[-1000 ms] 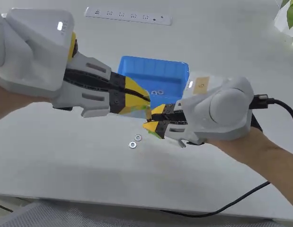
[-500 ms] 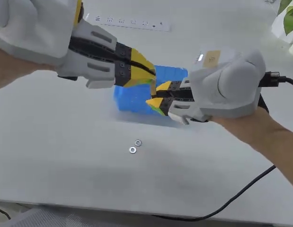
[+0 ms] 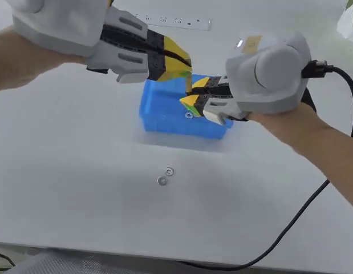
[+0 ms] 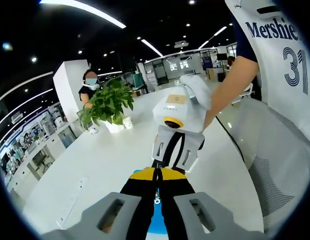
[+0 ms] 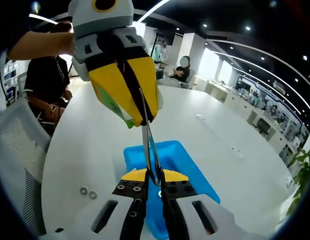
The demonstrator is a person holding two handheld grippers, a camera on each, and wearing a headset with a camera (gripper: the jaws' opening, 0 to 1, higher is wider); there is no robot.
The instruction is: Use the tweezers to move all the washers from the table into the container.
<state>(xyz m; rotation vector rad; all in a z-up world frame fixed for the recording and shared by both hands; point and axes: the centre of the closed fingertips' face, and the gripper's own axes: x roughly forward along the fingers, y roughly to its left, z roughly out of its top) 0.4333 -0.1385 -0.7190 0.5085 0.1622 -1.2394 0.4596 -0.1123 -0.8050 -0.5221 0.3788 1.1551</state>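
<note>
Left tongs (image 5: 142,122) pinch tweezers (image 5: 147,145); right tongs (image 5: 153,176) seem pressed on them too.
White desk (image 3: 79,171), blue box (image 3: 159,117), two washers (image 3: 162,181), potted plant (image 4: 107,102) beyond.

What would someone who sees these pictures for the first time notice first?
The left gripper and the right gripper, big and white, meet tip to tip above the blue container, both pinching thin tweezers. Two small washers lie side by side on the white table, nearer the person.
</note>
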